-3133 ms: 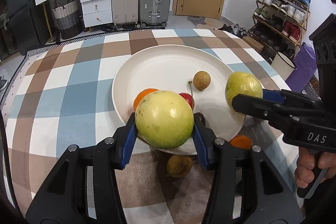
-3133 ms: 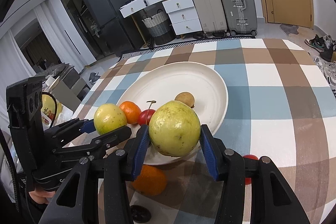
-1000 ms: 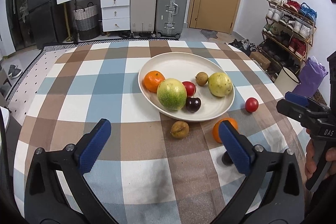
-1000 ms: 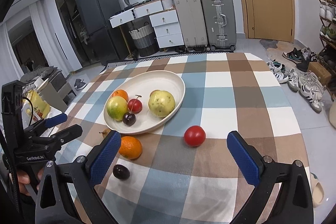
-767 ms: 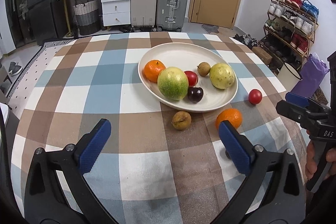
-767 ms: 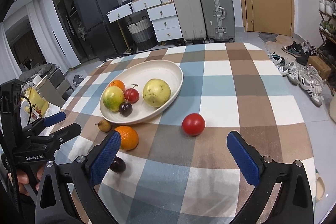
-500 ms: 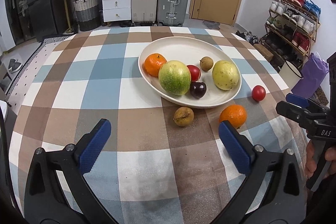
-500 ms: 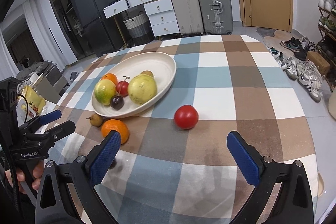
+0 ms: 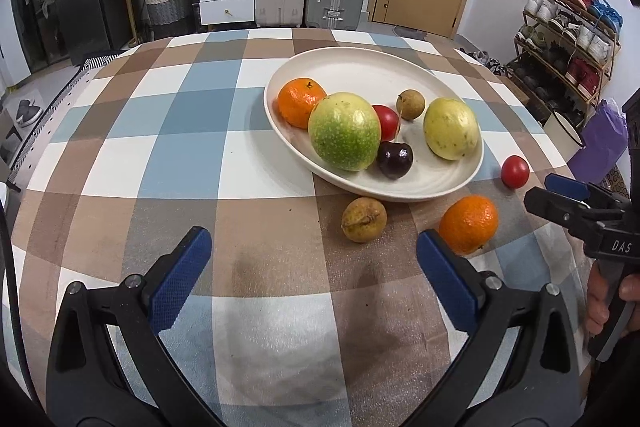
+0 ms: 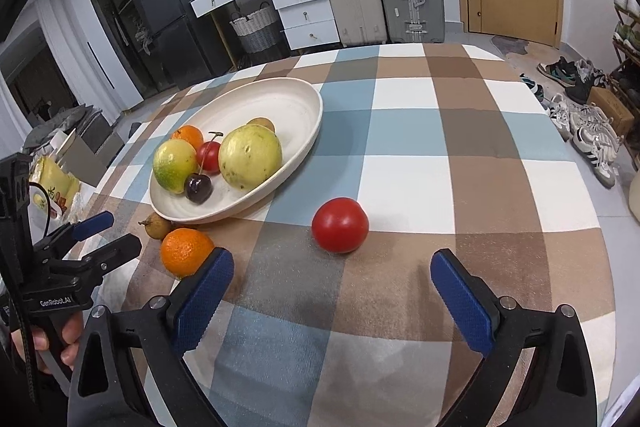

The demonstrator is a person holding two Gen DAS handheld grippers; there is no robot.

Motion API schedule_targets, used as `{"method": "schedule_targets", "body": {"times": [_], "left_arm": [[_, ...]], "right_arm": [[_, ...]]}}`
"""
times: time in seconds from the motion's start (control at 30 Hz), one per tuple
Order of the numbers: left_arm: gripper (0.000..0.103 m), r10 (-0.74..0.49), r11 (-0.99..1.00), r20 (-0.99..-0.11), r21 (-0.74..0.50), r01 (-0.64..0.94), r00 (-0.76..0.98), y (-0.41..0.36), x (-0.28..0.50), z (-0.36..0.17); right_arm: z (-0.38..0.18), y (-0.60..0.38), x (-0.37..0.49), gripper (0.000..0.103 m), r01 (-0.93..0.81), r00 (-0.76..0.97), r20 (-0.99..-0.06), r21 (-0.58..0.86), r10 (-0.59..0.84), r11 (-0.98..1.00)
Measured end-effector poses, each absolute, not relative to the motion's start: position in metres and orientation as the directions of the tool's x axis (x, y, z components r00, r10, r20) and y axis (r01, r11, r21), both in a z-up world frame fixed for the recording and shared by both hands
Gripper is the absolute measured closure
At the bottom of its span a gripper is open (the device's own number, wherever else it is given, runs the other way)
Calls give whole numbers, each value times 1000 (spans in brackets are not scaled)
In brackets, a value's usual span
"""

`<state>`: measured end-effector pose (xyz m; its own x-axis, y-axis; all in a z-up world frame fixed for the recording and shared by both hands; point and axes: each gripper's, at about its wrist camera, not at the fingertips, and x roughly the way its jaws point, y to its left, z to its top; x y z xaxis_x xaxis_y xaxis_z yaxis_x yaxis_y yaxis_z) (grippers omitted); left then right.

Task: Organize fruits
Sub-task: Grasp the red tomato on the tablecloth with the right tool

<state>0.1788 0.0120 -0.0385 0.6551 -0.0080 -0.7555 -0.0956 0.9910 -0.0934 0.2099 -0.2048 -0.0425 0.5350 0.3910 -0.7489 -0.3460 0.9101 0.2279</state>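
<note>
left gripper: jaws spread, empty | right gripper: jaws spread, empty | round red tomato: full in right view, small in left | round cream plate: brown longan partly hidden, right view

Each tool is matte black with silver screws and ribbed blue pads; white lettering reads "DAS" and "GenRobot.AI".

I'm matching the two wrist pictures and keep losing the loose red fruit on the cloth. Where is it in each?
Left wrist view: the red fruit lies far right, just past the plate.
Right wrist view: the red fruit lies near centre, right of the plate.
Shared landmark: the dark cherry in the plate.
</note>
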Motion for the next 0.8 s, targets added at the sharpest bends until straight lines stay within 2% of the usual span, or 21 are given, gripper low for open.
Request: {"method": "schedule_targets", "body": {"times": [0.17, 0.5, 0.63, 0.8], "left_arm": [[1, -7, 992, -766, -87, -93, 643, 11, 187, -46], [1, -8, 990, -768, -96, -104, 640, 14, 190, -52], [1, -4, 988, -767, -102, -116, 641, 16, 189, -52], [1, -5, 990, -774, -93, -105, 634, 13, 188, -53]], "right_arm": [[-51, -198, 218, 19, -359, 513, -765, 221, 390, 907], [-51, -186, 226, 35, -389, 525, -765, 173, 373, 905], [-50, -180, 225, 37, -415, 534, -756, 156, 379, 896], [-52, -176, 226, 51, -431, 520, -761, 157, 387, 889]]}}
